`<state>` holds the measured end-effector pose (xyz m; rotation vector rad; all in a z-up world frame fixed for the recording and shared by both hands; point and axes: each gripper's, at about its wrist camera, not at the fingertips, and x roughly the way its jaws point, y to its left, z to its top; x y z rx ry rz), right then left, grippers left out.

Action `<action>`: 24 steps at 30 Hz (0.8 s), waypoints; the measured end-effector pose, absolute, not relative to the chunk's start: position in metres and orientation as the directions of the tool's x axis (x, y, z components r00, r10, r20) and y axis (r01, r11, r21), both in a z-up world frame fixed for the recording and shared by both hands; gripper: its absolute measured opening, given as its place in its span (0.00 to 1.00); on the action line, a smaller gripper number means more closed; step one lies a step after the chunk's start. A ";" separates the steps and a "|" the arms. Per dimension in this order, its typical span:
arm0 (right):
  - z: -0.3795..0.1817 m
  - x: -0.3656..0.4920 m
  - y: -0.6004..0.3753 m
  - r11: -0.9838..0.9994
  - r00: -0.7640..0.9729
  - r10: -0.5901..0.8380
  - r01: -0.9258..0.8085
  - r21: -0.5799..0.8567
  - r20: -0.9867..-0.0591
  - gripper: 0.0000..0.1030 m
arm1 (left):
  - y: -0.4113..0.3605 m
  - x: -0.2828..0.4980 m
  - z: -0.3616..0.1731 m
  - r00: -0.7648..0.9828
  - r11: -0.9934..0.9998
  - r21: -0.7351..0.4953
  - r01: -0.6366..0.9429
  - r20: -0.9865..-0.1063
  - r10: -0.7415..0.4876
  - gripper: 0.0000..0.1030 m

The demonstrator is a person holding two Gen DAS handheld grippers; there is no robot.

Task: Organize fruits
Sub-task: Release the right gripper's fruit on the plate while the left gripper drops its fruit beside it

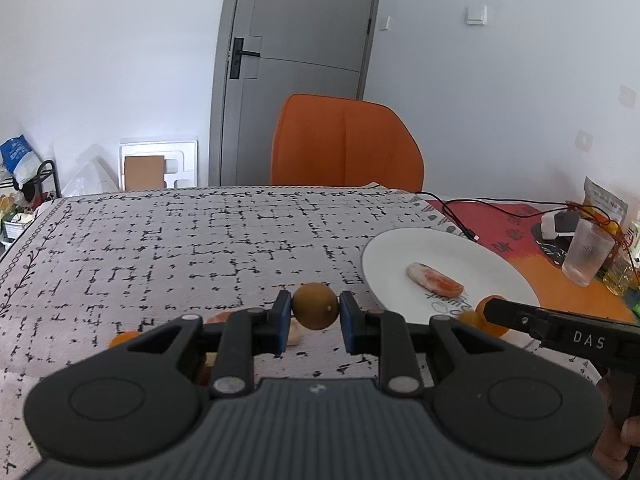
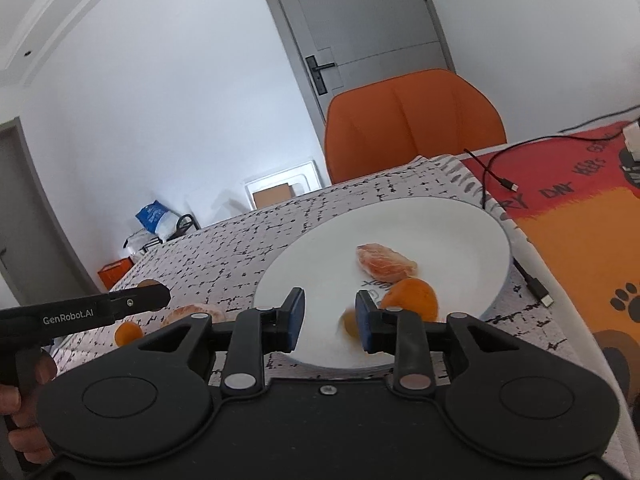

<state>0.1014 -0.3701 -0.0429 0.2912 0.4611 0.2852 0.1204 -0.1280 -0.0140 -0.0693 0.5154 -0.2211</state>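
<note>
My left gripper [image 1: 315, 322] is clenched on a small brownish-green round fruit [image 1: 314, 306], carried above the patterned tablecloth [image 1: 160, 240]; the white plate [image 1: 400, 248] lies off to its right, near the cloth's right edge. My right gripper [image 2: 329, 320] stands released over the plate's near rim, a small blurred orange fruit [image 2: 350, 323] beside its right pad, unpinched. I judge the left hand's load goes rightward next.

One round white ceramic plate [image 2: 472, 216]. Two peeled pale-orange citrus segments, one on the plate [image 2: 386, 262], one on the cloth [image 2: 192, 314]. One round brownish-green fruit [image 1: 315, 306]. Three small orange fruits or pieces [image 2: 412, 298] [image 2: 350, 324] [image 2: 128, 333]. One ribbed clear glass [image 1: 586, 251]. One orange chair [image 1: 346, 146].
</note>
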 end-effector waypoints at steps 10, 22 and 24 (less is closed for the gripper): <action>-0.044 0.092 -0.396 0.919 0.879 0.296 -0.154 0.364 -0.375 0.35 | -0.159 0.135 -0.015 0.827 0.961 -0.102 0.256 -0.492 -0.272 0.24; -0.047 0.084 -0.417 0.915 0.888 0.271 -0.118 0.385 -0.372 0.42 | -0.196 0.142 -0.014 0.806 0.942 -0.082 0.327 -0.496 -0.323 0.24; -0.047 0.083 -0.418 0.915 0.887 0.272 -0.118 0.386 -0.372 0.43 | -0.200 0.142 -0.014 0.808 0.942 -0.078 0.327 -0.494 -0.321 0.26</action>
